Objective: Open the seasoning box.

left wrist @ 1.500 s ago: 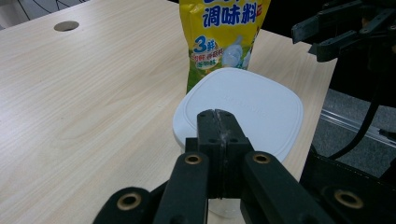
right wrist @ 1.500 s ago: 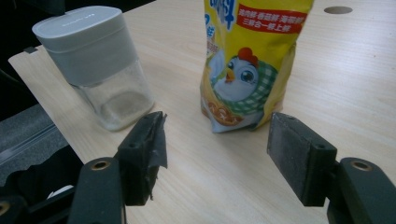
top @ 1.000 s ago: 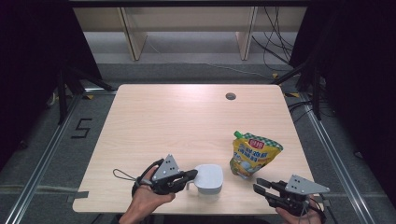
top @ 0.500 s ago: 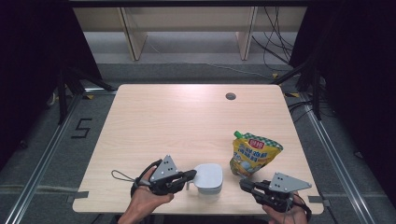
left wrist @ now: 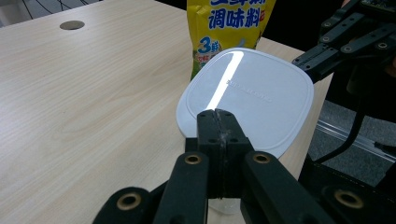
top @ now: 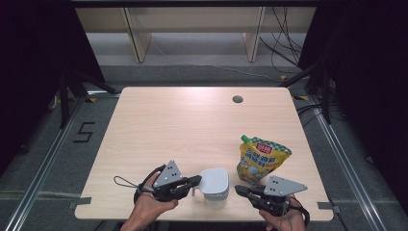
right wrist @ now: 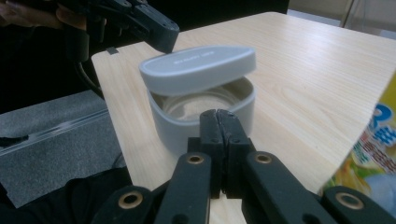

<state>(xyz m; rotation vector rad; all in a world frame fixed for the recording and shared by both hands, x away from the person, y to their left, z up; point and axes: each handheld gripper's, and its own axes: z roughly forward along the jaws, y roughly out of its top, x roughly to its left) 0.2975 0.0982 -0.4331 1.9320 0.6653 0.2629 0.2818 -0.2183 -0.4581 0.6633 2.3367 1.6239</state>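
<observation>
Wooden table (top: 192, 125), left tongs (top: 196, 180) closed at container lid (top: 214, 179), right tongs (top: 239, 189) closed, empty

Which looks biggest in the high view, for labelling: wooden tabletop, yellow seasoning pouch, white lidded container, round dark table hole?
1. Wooden tabletop
2. Yellow seasoning pouch
3. White lidded container, a little smaller than the pouch
4. Round dark table hole

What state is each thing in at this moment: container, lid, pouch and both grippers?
White container: upright near the table's front edge, partly open.
Lid: tilted, raised on the side facing the right gripper.
Yellow seasoning pouch: lying flat, cap on.
Left gripper: jaws shut, at the lid's edge; whether it pinches the lid is unclear.
Right gripper: jaws just closed, nothing between them, tips short of the container.
</observation>
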